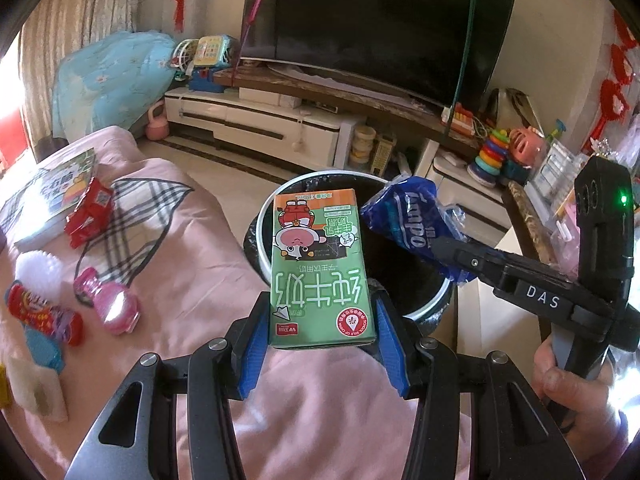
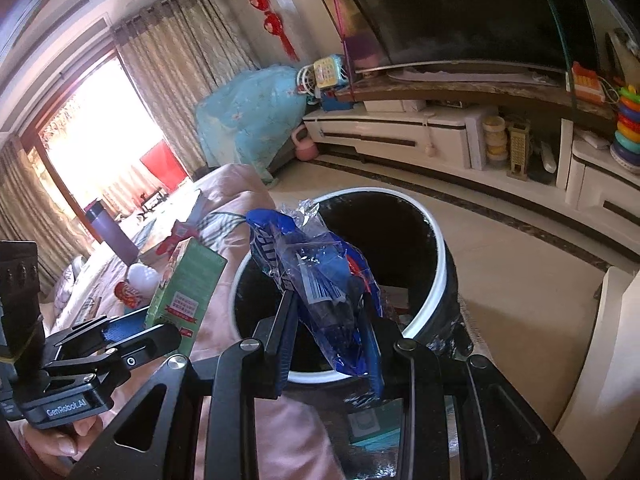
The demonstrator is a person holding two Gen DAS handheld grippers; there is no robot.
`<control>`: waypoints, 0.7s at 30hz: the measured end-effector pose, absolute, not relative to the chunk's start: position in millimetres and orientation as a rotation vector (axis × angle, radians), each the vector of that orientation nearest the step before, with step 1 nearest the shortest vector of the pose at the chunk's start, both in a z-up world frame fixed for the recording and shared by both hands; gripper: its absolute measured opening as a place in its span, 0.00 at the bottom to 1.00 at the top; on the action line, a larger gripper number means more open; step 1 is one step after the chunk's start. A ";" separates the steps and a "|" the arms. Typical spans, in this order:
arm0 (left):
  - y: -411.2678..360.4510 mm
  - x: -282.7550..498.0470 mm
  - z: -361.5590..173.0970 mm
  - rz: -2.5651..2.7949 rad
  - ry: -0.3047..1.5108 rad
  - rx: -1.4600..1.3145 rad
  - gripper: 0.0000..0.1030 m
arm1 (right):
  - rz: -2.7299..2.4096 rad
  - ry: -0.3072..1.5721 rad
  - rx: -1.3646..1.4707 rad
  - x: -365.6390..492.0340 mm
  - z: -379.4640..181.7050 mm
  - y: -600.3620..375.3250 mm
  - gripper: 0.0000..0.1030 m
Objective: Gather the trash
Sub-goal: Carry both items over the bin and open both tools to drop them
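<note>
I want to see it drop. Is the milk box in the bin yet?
Not yet. The milk box is clamped in the left tongs, above the bin.

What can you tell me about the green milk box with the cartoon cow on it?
The green cardboard milk carton is a small rectangular box printed with a cartoon cow, white characters and a red round badge. It looks whole and uncrushed. The left gripper clamps its lower end between blue pads, so the print reads upside down in the left wrist view. It hangs by the white rim of the black trash bin.
</note>
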State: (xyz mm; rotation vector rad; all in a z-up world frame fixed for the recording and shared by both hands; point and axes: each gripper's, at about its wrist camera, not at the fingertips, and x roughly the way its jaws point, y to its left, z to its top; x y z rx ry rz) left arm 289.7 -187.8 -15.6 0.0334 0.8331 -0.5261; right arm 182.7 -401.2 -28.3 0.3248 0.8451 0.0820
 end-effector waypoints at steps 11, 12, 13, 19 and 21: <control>-213.0 317.6 -21.3 -0.521 0.853 0.051 0.47 | 0.065 0.880 0.311 201.7 -32.7 -415.0 0.30; -215.4 319.8 -21.9 -0.521 0.854 0.053 0.47 | 0.064 0.885 0.311 203.5 -33.3 -415.8 0.30; -216.8 320.9 -22.3 -0.521 0.855 0.054 0.47 | 0.064 0.889 0.310 205.7 -33.9 -416.5 0.30; -224.0 331.1 -28.0 -0.516 0.873 0.055 0.48 | 0.060 0.905 0.303 213.7 -37.7 -418.4 0.34; -224.9 333.2 -28.2 -0.515 0.876 0.051 0.49 | 0.064 0.907 0.313 215.9 -39.3 -419.6 0.40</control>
